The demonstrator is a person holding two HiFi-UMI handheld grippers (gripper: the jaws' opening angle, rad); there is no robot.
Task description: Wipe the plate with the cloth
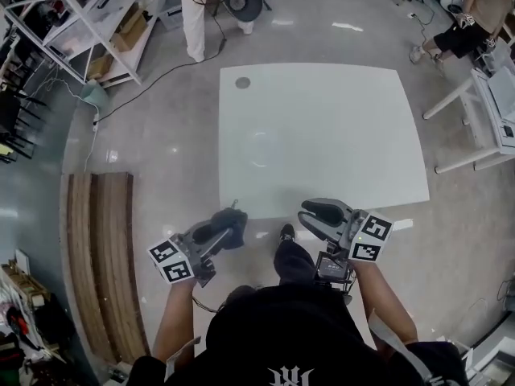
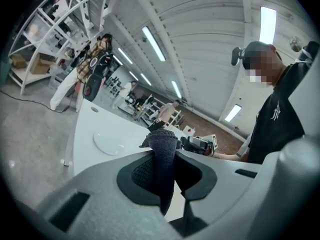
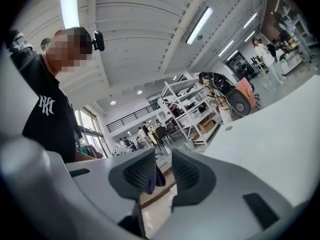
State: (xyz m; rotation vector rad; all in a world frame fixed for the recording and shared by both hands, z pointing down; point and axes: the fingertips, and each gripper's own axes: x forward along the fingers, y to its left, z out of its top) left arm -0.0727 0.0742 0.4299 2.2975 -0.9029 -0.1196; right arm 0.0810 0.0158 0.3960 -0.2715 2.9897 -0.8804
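Against the floor on the far left lies one slatted wooden board [image 1: 100, 264], with a white rack [image 1: 96, 22] beyond it. Next comes the first of the two grippers, the left gripper [image 1: 221, 233], hanging by the near left corner of the table. Its jaws are clenched on the one dark cloth [image 1: 234, 219], which pokes up past the tips and hangs down between the pads. There is one white square table [image 1: 346, 135] in front of the person. On it rests a single pale plate [image 1: 261, 148], left of the middle, well in from every edge and well apart from both grippers. A small round grommet [image 1: 242, 82] sits at the table's far left corner, and bare top runs all round the plate, widest to the right. The right gripper [image 1: 315, 219] hovers at the table's near edge, its jaws parted by a narrow gap and gripping nothing. Open floor borders the table on the left and at the back, where one person [image 1: 193, 14] stands. To the right, past a strip of floor, is a second white table [image 1: 475, 127], and another person [image 1: 471, 18] sits behind it.
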